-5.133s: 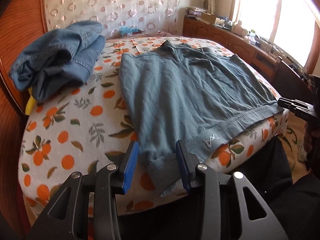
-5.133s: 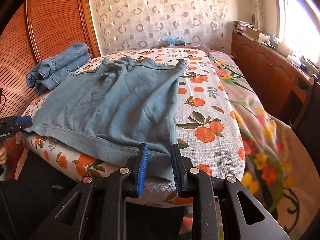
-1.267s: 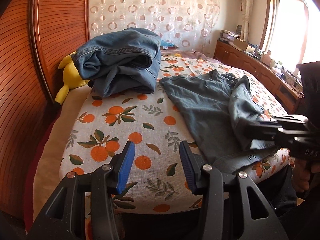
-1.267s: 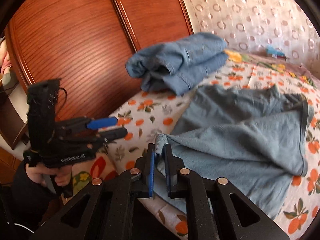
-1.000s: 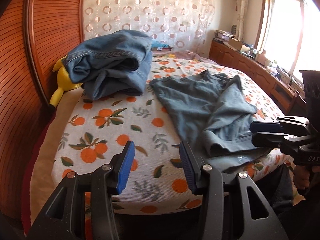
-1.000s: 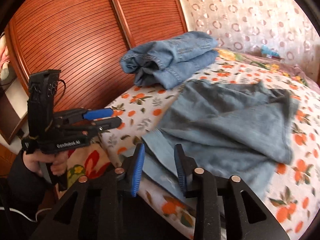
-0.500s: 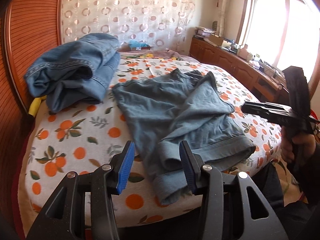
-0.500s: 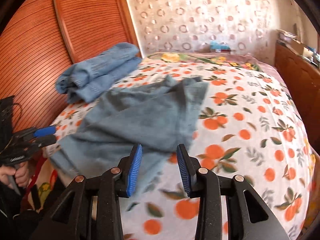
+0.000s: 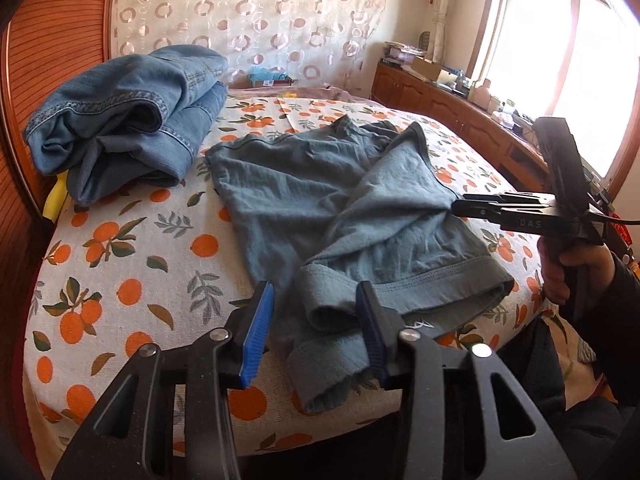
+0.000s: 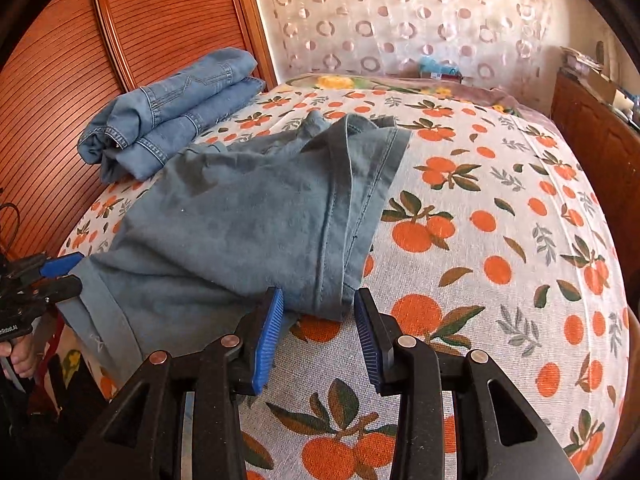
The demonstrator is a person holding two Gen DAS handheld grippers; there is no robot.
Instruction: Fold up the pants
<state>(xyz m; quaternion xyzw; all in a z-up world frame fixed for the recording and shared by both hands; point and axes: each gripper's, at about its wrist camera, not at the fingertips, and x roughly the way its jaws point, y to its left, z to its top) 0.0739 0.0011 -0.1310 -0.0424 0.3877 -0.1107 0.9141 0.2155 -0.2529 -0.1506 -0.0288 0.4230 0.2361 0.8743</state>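
The grey-blue pants (image 9: 320,208) lie half folded on the orange-print bedspread (image 9: 120,264), 1 side flapped over the other. The left gripper (image 9: 316,320) is closing with the waistband end between its blue pads, not yet pinched. The right gripper (image 10: 318,328) (beside the folded corner) stands apart, grasping nothing.

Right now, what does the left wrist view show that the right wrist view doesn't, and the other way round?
Only the left wrist view: the bright window, the yellow toy beside the folded jeans, and the right gripper side-on over the grey-blue pants.
Only the right wrist view: the pants' stitched side seam and the left gripper at the hem, closing.
Both: bedspread with oranges, jeans, pants, patterned curtain.
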